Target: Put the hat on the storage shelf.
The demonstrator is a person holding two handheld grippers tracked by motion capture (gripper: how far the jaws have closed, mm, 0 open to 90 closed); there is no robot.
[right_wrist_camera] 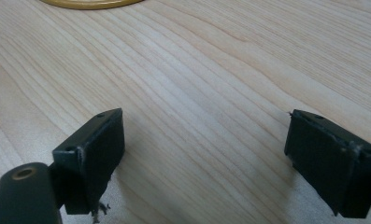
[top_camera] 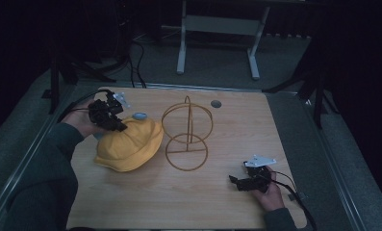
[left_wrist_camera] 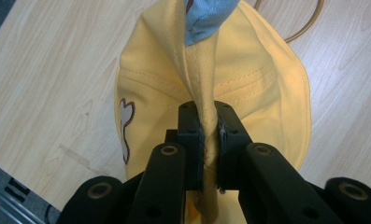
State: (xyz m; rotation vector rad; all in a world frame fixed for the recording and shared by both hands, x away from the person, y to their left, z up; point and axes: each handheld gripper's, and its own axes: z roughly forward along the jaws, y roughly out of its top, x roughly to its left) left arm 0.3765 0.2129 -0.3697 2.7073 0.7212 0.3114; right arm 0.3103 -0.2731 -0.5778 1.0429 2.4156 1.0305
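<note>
At left of centre in the high view, a yellow hat (top_camera: 129, 145) lies on the wooden table (top_camera: 145, 202), with the left gripper (top_camera: 112, 120) at its upper left edge, touching the fabric. A small blue-grey piece (top_camera: 139, 116) sits at the hat's top edge, just beside that gripper. Right of the hat stands a gold wire stand (top_camera: 186, 135), close by but apart from it. Toward the lower right of the frame, the right gripper (top_camera: 236, 182) rests low over bare wood, well apart from the hat.

Seen from the left gripper view, the grip becomes plain: the left gripper (left_wrist_camera: 210, 140) has its jaws pressed together on a raised fold of the yellow hat (left_wrist_camera: 248, 88), which spreads out behind the jaws across the middle of the frame. A white patch with a dark outline (left_wrist_camera: 124, 126) shows on the hat at left, and the blue piece (left_wrist_camera: 206, 18) hangs at top centre.

Across the right gripper view, the right gripper (right_wrist_camera: 204, 154) has its jaws spread wide with nothing between them over the table (right_wrist_camera: 197, 70); an arc of the stand's ring (right_wrist_camera: 87, 3) edges the top left.
</note>
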